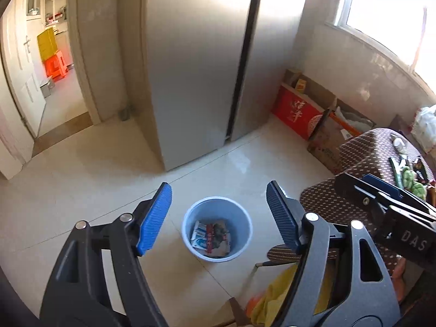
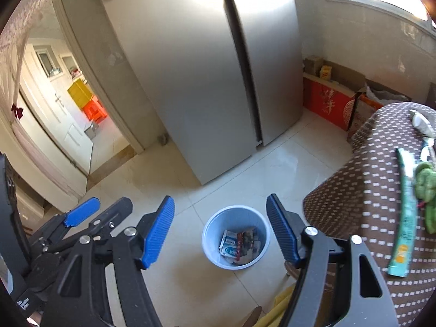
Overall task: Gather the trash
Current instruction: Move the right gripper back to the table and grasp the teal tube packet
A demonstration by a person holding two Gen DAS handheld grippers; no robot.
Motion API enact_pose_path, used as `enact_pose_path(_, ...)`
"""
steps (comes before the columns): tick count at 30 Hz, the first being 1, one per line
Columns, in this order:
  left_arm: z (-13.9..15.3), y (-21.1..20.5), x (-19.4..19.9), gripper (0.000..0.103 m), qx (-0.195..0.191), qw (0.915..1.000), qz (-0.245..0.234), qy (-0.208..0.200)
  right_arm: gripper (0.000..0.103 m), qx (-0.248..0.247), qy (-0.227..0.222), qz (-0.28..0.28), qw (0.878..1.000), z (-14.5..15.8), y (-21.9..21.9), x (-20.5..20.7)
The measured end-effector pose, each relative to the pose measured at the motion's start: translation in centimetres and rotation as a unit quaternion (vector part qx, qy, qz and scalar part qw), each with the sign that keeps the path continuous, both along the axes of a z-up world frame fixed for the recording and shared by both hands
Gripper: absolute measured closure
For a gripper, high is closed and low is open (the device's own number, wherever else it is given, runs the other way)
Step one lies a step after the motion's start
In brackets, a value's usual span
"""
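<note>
Both the left tongs (image 1: 219,215) and the right tongs (image 2: 220,229) stand apart and empty above the blue bin (image 1: 217,229), which sits on the floor holding wrappers (image 1: 211,238). The worktop (image 2: 354,204) edge lies just right; bare floor (image 1: 81,190) spreads left.

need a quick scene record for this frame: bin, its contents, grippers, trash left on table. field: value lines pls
bin: blue bin on the floor tiles, upright, beside the table
bin contents: crumpled wrappers at the bottom
left gripper: open, nothing between the jaws, above the bin
right gripper: open, nothing between the jaws, above the bin
table: brown dotted cloth
trash left on table: long green wrapper; green crumpled item
</note>
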State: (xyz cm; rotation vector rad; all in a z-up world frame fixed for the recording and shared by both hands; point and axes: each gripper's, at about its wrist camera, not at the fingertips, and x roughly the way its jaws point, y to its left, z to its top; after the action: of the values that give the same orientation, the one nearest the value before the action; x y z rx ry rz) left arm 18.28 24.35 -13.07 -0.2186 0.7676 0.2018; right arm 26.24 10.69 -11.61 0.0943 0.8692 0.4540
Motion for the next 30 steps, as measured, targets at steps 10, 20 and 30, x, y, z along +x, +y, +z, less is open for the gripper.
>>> enact_pose_path(10,0.7,-5.2,1.1,0.028,-0.013,0.9983,-0.056,-0.007,0.034,0.008,-0.004,-0.096,0.995,0.8,-8.9,-0.3)
enact_pose_path(20,0.2,-9.8,2.6,0.027,-0.021,0.9942,-0.106,0.008,0.053,-0.01,0.039,-0.154,0.987,-1.3,-14.3,0.6)
enact_pose_path(30,0.2,-12.0,2.5,0.027,-0.015,0.9921,-0.124,0.014,0.102,-0.037,0.025,-0.148,0.988,-1.6,-15.4,0.2)
